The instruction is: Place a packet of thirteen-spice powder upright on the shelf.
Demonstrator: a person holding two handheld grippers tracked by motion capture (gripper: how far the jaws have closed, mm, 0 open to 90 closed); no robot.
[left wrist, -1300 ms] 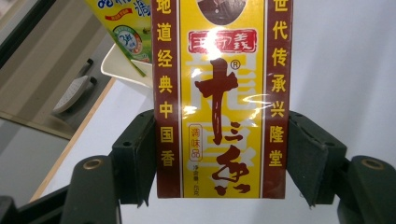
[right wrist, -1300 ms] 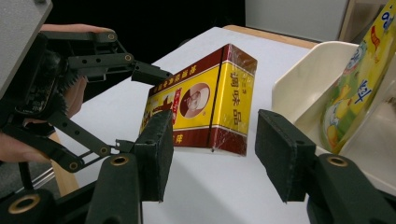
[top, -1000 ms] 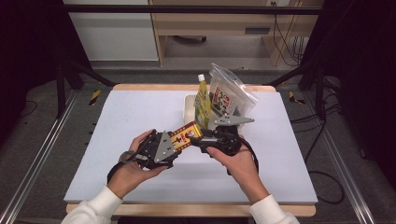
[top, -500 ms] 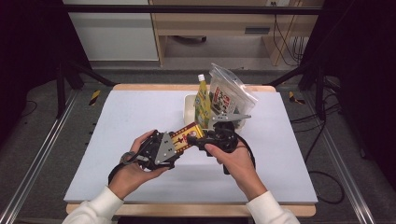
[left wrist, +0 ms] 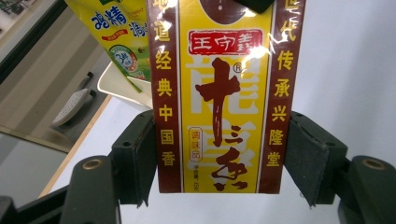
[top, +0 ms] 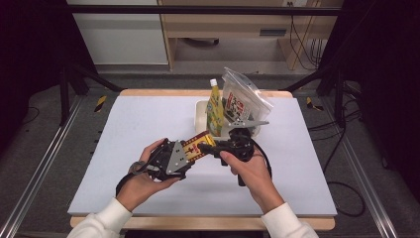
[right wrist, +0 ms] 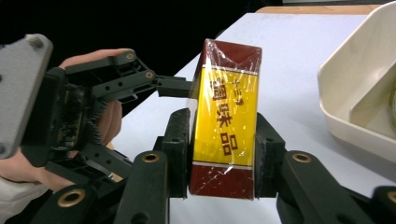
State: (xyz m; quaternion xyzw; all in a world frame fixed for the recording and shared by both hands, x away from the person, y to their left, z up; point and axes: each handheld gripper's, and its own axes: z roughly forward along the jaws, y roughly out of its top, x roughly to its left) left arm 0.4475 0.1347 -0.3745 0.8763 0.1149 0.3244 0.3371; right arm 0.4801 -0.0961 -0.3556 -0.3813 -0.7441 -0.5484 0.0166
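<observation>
A yellow and dark red box point(left wrist: 223, 100) of printed Chinese characters stands between the two black jaws, which press on its left and right sides near its lower end. Far left, a yellow-green pouch point(left wrist: 122, 37) leans in a cream tray point(left wrist: 116, 84) on the white table point(left wrist: 345, 70).

I see a flat seasoning box point(top: 197, 147), yellow-faced with dark red borders and red and yellow Chinese lettering, sealed in glossy clear wrap. It is off the white table point(top: 124, 148), lying roughly level just in front of the cream tray point(top: 200, 111). Its narrow yellow side panel point(right wrist: 226, 123) stands upright in my right gripper view, with dark red bands at top and bottom.
</observation>
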